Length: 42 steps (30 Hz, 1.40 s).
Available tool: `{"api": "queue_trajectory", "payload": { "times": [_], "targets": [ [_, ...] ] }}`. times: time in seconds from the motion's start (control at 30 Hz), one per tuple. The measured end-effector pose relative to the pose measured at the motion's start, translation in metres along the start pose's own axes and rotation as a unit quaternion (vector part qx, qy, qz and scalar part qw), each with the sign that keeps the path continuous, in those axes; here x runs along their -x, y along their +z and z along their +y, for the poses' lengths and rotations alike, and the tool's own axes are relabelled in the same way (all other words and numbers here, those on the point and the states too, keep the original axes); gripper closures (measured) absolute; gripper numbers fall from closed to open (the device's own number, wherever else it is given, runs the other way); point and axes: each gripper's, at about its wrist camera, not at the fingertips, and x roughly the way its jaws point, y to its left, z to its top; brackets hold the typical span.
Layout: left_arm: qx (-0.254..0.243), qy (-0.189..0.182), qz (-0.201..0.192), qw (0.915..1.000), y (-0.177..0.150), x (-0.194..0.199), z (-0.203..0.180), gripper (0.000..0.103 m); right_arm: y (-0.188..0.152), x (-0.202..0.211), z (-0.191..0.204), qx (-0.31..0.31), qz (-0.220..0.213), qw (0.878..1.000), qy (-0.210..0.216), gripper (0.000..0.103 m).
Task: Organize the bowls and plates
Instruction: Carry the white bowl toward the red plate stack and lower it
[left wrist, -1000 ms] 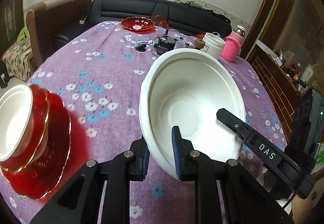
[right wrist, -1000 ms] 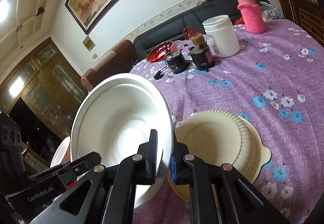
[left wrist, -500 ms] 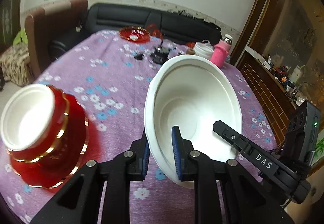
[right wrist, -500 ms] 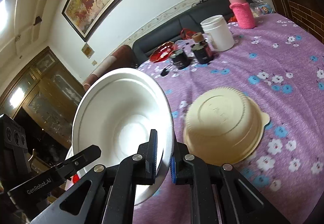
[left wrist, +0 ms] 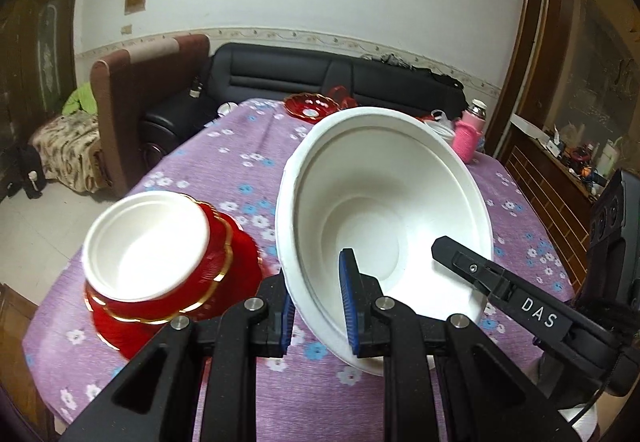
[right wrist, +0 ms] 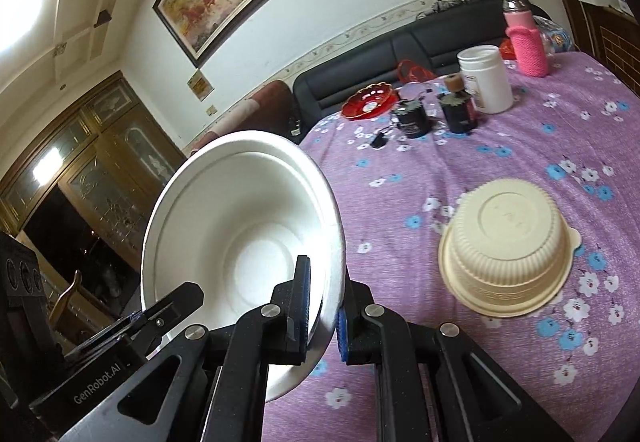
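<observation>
A large white bowl (left wrist: pixel 384 202) is held in the air above the table by both grippers, tilted on its side. My left gripper (left wrist: pixel 316 306) is shut on its left rim. My right gripper (right wrist: pixel 322 302) is shut on its right rim; the bowl also shows in the right wrist view (right wrist: pixel 240 226). A small white bowl (left wrist: pixel 146 244) sits in a red gold-rimmed bowl (left wrist: pixel 160 302) on a red plate (left wrist: pixel 240 262), low left of the held bowl. A cream bowl (right wrist: pixel 508 254) lies upside down on the table to the right.
The table has a purple flowered cloth (right wrist: pixel 460 170). At its far end stand a red dish (right wrist: pixel 370 100), two dark jars (right wrist: pixel 412 118), a white canister (right wrist: pixel 484 78) and a pink-sleeved flask (right wrist: pixel 526 42). A black sofa (left wrist: pixel 320 74) and brown armchair (left wrist: pixel 136 82) lie beyond.
Both grippers have lifted the white bowl higher above the table. The red stack and the cream bowl now appear farther below and more fully in view.
</observation>
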Motion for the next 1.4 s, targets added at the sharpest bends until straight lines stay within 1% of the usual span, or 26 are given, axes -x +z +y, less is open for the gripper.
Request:
{"api": "queue_trajectory", "payload": {
  "times": [0.2, 0.6, 0.8, 0.93, 1.07, 1.17, 1.23, 1.33, 1.4],
  "targets": [
    [0.006, 0.023, -0.017, 0.9996, -0.001, 0.01, 0.02, 0.083, 0.001, -0.011, 0.024, 0.015, 0.009, 1.0, 0.006, 0.09],
    [0.048, 0.061, -0.014, 0.9969, -0.002, 0.008, 0.081, 0.083, -0.002, -0.055, 0.078, 0.059, 0.035, 0.998, 0.009, 0.09],
    [0.067, 0.072, -0.013, 0.9951, -0.004, 0.009, 0.104, 0.083, -0.002, -0.073, 0.102, 0.079, 0.045, 0.996, 0.009, 0.09],
    [0.072, 0.077, -0.016, 0.9943, 0.0, 0.009, 0.117, 0.083, -0.001, -0.083, 0.115, 0.09, 0.049, 0.995, 0.01, 0.09],
    [0.066, 0.089, -0.021, 0.9936, 0.014, 0.007, 0.129, 0.083, 0.003, -0.097, 0.126, 0.097, 0.058, 0.994, 0.008, 0.09],
    [0.065, 0.101, -0.015, 0.9926, 0.026, -0.001, 0.14, 0.083, 0.012, -0.111, 0.138, 0.101, 0.069, 0.993, 0.003, 0.089],
    [0.064, 0.119, -0.013, 0.9908, 0.031, -0.008, 0.147, 0.083, 0.017, -0.125, 0.144, 0.1, 0.085, 0.991, 0.002, 0.088],
    [0.065, 0.135, 0.002, 0.9886, 0.035, -0.023, 0.158, 0.083, 0.016, -0.142, 0.147, 0.095, 0.108, 0.99, -0.001, 0.088],
    [0.07, 0.137, 0.012, 0.988, 0.034, -0.029, 0.162, 0.083, 0.013, -0.153, 0.146, 0.093, 0.119, 0.989, -0.008, 0.087]
  ]
}}
